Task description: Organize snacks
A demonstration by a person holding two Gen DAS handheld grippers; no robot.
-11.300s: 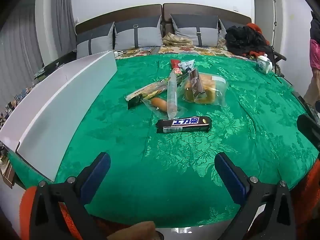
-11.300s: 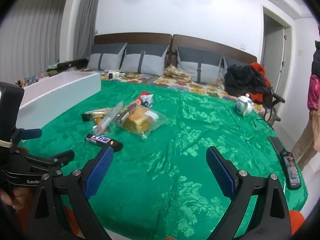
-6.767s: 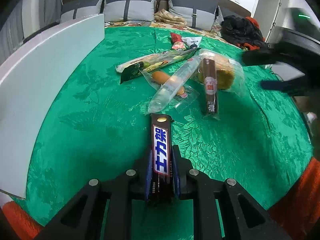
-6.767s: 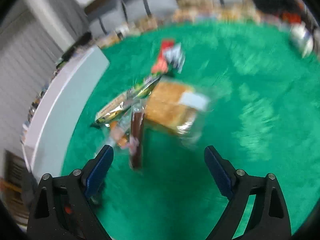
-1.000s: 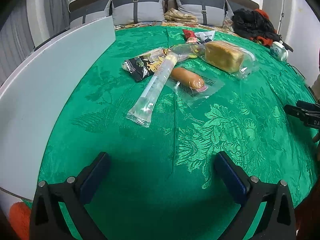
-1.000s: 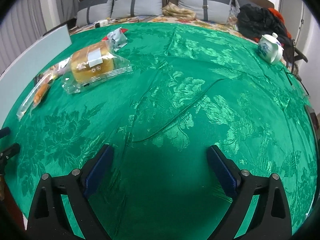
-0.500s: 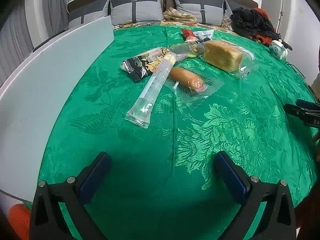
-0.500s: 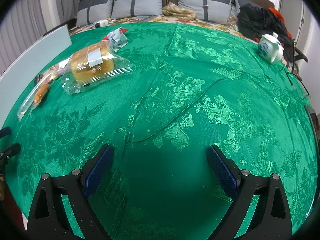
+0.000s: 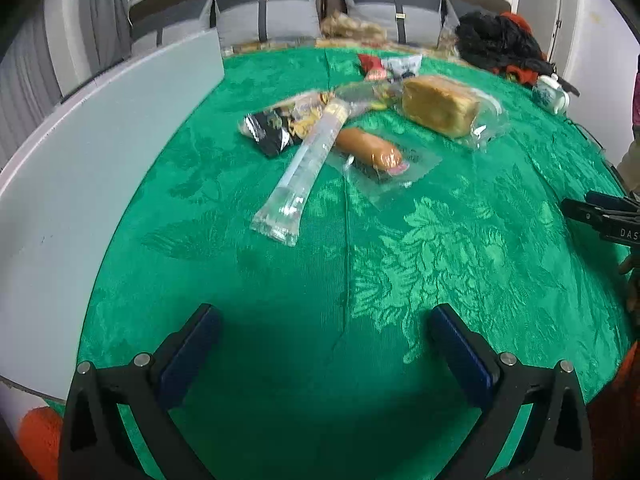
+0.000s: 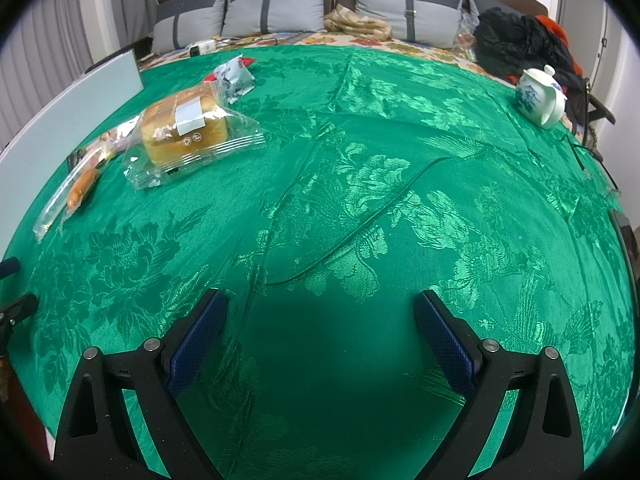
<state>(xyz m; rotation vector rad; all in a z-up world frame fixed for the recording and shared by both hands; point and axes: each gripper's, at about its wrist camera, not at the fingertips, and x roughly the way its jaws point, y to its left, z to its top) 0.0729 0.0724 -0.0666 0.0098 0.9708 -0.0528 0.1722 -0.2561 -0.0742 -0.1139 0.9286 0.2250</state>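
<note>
Snacks lie in a cluster on the green cloth (image 9: 420, 248). A long clear tube packet (image 9: 304, 168) is nearest my left gripper (image 9: 324, 344), which is open and empty above bare cloth. Beside the tube lie a sausage in clear wrap (image 9: 370, 150), a dark snack bag (image 9: 276, 128), a wrapped bread loaf (image 9: 438, 106) and a red-and-white packet (image 9: 390, 65). In the right wrist view the bread loaf (image 10: 186, 130) and a silver packet (image 10: 236, 78) sit far left. My right gripper (image 10: 320, 328) is open and empty over bare cloth.
A large white box (image 9: 92, 184) runs along the left side of the cloth. A blue-and-white teapot (image 10: 540, 98) stands at the back right, near dark clothes (image 10: 516, 42). Grey pillows (image 10: 276, 10) line the headboard. A dark phone (image 10: 630, 236) lies at the right edge.
The left gripper view has shifted slightly closer to the snack cluster and is blurred by motion. The right gripper has stayed put. Both remain open.
</note>
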